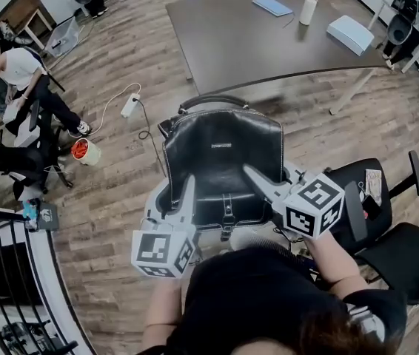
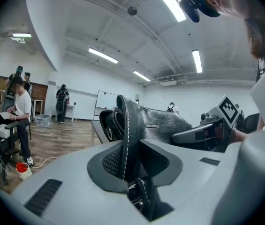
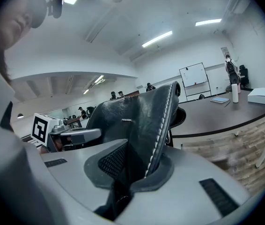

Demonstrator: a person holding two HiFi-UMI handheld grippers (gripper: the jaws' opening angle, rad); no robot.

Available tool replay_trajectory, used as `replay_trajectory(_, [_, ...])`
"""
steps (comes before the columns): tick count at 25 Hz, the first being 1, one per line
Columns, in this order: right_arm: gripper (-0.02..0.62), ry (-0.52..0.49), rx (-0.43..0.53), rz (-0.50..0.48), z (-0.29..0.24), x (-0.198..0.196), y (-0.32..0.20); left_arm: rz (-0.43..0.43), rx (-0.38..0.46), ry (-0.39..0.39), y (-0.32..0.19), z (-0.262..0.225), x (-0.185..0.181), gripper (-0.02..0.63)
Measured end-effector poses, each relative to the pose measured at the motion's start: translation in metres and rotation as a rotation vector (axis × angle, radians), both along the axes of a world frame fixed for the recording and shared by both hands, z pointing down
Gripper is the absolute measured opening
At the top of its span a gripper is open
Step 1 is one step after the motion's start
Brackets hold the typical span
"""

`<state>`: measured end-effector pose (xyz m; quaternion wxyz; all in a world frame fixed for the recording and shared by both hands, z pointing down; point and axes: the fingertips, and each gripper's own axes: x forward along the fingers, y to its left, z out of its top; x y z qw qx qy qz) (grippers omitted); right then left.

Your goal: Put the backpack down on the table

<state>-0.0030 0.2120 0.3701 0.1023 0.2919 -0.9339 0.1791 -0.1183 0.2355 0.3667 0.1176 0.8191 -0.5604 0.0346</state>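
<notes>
Left hand-held gripper is clamping narrowly on the left stitched edge of the black leather backpack, while the right hand-held gripper is pinching its right edge. The backpack is hanging upright between them over the wood floor, near the person. It is well short of the dark surface farther off, which is carrying a blue notebook and a white box.

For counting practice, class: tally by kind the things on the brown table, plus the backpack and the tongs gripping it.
backpack: 1
tongs, left tongs and right tongs: 2
flat blue pad on the table: 1
white cylinder: 1
white box: 1
Total: 6
</notes>
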Motion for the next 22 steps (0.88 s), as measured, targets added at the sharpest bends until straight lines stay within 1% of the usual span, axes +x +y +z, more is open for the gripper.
replay_trajectory(3, [0.046,-0.008,-0.001,-0.005,-0.006,0.011,-0.029,0.000,0.001,-0.003,-0.028,-0.007,0.011,0.094])
replay_trajectory(10, [0.046,-0.029,0.033,0.000,-0.022,0.039,-0.091,0.011,0.032,-0.012,-0.091,-0.024,0.039,0.094])
replay_trajectory(14, [0.046,-0.028,0.047,0.005,-0.029,0.055,-0.121,0.026,0.040,-0.001,-0.122,-0.031,0.055,0.092])
replay_trajectory(17, [0.046,-0.027,0.065,0.008,-0.033,0.063,-0.145,0.037,0.048,0.009,-0.145,-0.035,0.063,0.092])
replay_trajectory(22, [0.048,-0.024,0.072,0.030,-0.035,0.071,-0.175,0.054,0.051,0.003,-0.177,-0.038,0.071,0.091])
